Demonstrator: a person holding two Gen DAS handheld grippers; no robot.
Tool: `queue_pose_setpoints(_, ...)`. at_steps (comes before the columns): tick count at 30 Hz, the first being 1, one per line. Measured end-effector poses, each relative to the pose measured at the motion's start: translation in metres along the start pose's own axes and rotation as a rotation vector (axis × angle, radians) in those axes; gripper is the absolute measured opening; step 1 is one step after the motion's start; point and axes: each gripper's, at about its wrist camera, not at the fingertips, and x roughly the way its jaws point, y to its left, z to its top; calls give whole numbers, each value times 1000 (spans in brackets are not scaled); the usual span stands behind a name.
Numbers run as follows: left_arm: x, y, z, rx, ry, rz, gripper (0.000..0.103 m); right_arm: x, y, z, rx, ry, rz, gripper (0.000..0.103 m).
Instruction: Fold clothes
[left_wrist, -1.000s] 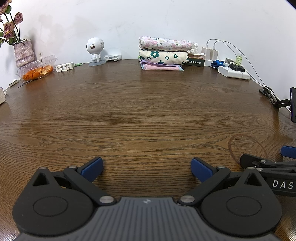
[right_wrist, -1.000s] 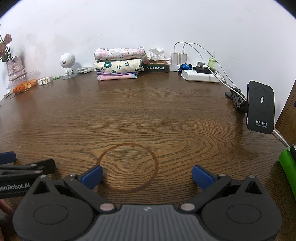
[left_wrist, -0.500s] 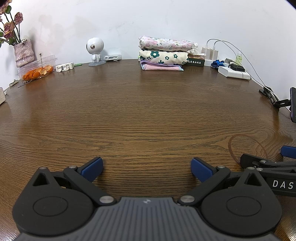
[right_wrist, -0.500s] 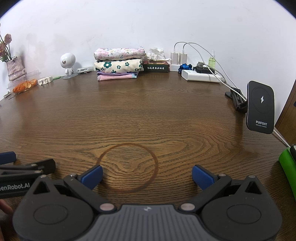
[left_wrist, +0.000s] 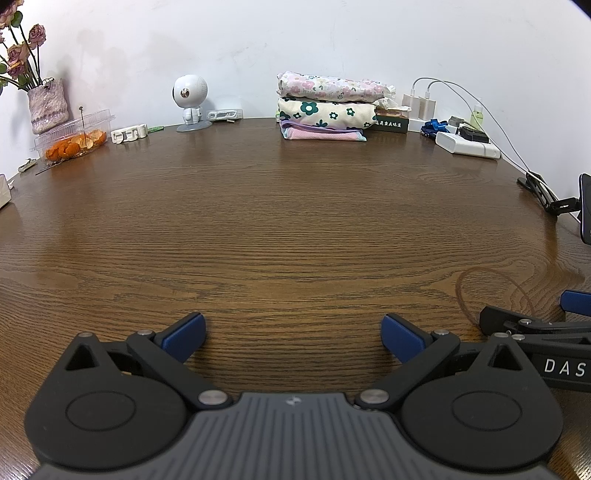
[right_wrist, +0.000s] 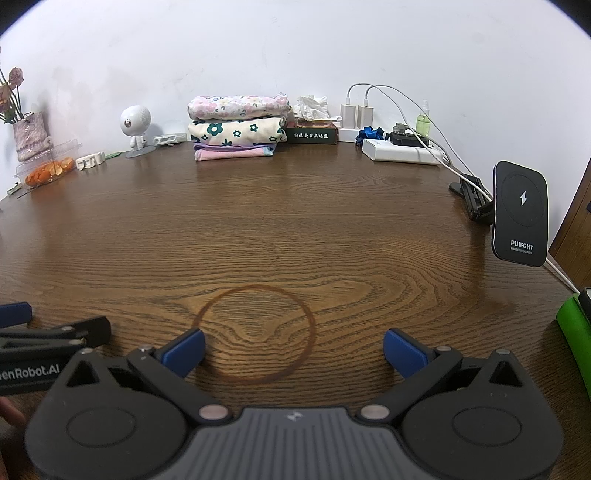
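Observation:
A stack of three folded clothes (left_wrist: 325, 107) (right_wrist: 236, 127) lies at the far edge of the brown wooden table (left_wrist: 295, 229) (right_wrist: 280, 221): pink floral on top, cream with green flowers in the middle, pink at the bottom. My left gripper (left_wrist: 293, 332) rests low at the near edge, open, with nothing between its blue pads. My right gripper (right_wrist: 293, 349) sits beside it to the right, also open and holding nothing, over a brown ring stain (right_wrist: 256, 332). Each gripper's side shows in the other's view.
Along the back wall stand a vase of dried flowers (left_wrist: 48, 107), a clear box of orange peel (left_wrist: 74, 138), a white robot figure (left_wrist: 190, 103), a tissue box (right_wrist: 312, 131), chargers and a power bank (right_wrist: 400, 155). A wireless charger stand (right_wrist: 521, 212) rises at the right edge.

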Motion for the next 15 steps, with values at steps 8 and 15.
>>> queue_pose_setpoints(8,0,0,1,0,0,0,103,0,0,0,0,0,0,103)
queue_pose_setpoints(15,-1,-2,3,0,0,0,103,0,0,0,0,0,0,103)
